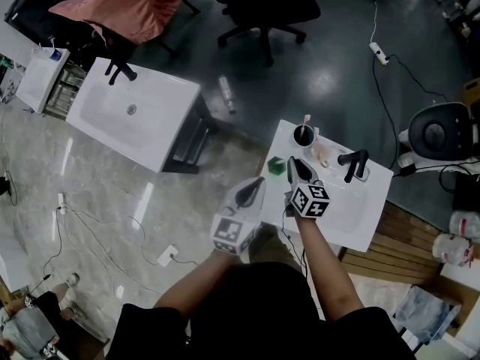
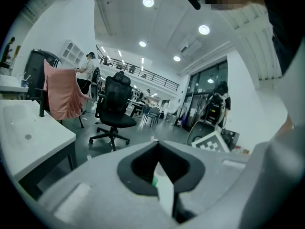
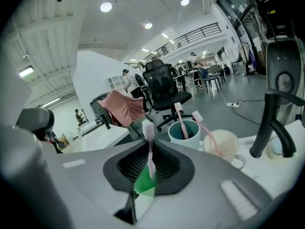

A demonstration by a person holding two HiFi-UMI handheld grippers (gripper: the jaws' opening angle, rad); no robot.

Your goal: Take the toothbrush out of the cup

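Standing upright between the jaws of the right gripper (image 3: 149,141), a slim pink plastic toothbrush with a white bristle head (image 3: 150,159) is pinched at its handle. The jaws are closed on it, and its head rises just above their tips. It is out of any cup, to the left of the curved black tap (image 3: 269,123) and nearer the camera than it.

A round teal cup (image 3: 191,131) sits further left of that tap and holds a second pink toothbrush (image 3: 181,119), which leans on the rim. Between the teal cup and the tap is a cream handled mug (image 3: 225,146) with a third pink brush (image 3: 206,128) slanting out of it. Both cups and the tap rest on a white rectangular washbasin (image 1: 352,205). From the head view, a small green cube (image 1: 276,166) lies at the basin's edge, on the far side from the tap and just beside the right gripper.

The left gripper (image 2: 157,146) hangs off the basin, well to the tap's left. Its jaws meet at the tips and grip nothing. Beyond them stand a black swivel office chair (image 2: 114,108) and a salmon-pink cloth draped over another chair (image 2: 62,93).
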